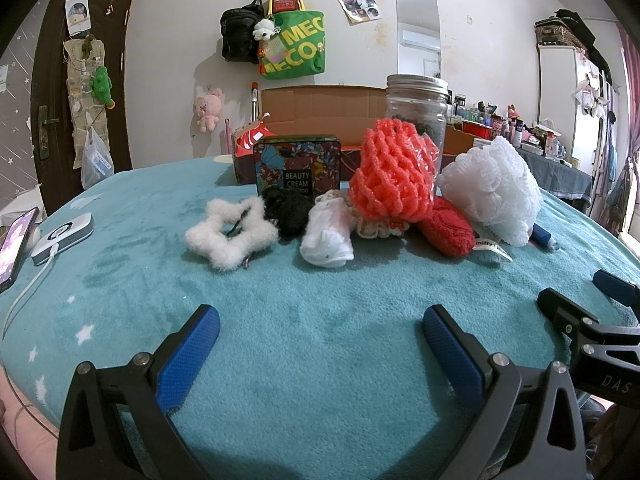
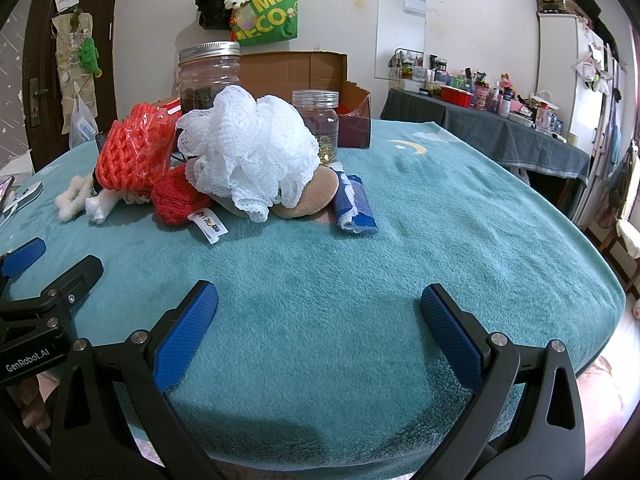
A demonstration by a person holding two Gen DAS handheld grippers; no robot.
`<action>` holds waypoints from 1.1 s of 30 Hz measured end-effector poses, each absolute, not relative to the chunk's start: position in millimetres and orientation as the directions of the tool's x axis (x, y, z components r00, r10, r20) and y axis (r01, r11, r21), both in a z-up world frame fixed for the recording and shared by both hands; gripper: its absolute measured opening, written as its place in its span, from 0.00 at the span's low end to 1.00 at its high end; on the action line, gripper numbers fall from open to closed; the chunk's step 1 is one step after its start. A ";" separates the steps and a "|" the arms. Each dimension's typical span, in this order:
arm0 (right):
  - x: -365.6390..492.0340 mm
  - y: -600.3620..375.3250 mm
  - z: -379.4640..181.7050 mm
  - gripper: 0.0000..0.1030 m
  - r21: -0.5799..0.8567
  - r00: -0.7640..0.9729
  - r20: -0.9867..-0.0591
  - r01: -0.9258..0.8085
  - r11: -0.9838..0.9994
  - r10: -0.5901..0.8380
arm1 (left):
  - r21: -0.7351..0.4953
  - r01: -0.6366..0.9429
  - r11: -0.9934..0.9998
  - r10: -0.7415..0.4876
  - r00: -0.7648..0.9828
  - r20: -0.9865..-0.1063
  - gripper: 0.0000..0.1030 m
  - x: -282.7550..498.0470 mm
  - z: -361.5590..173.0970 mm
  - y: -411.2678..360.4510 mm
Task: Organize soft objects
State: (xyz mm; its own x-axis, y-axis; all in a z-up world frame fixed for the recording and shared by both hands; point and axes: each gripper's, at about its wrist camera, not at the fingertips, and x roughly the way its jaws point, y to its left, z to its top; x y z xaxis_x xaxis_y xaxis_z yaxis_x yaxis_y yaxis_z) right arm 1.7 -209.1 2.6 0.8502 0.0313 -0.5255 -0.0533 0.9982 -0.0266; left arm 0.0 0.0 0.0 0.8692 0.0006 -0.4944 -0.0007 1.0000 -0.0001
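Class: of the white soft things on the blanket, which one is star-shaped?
The fluffy white star scrunchie, leftmost in the row. The white mesh bath pouf is a round ruffled ball.

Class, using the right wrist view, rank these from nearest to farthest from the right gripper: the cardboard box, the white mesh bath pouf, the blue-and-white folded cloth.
1. Blue-and-white folded cloth, just right of the pile, closest to the right gripper.
2. White mesh bath pouf, centre of the pile, behind the cloth.
3. Cardboard box, at the blanket's far edge.
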 end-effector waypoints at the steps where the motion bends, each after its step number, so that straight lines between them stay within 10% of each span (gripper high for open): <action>1: 1.7 -209.2 2.6 1.00 -0.026 0.850 -0.526 -0.053 0.998 0.031 | 0.000 -0.001 1.000 0.001 0.869 -0.494 1.00 0.0 0.0 -0.1; 33: 39.1 -227.5 57.8 1.00 0.067 0.857 -0.483 -0.168 0.984 0.179 | -0.046 0.128 0.991 -0.134 0.875 -0.464 1.00 28.2 52.7 -2.6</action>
State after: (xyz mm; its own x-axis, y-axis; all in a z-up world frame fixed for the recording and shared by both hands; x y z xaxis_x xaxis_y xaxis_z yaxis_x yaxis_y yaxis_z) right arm 39.1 -227.5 57.8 0.8573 0.1792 -0.4827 -0.1679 0.9835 0.0669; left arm 28.2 -2.6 52.7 0.8754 -0.1342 -0.4643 0.1276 0.9908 -0.0458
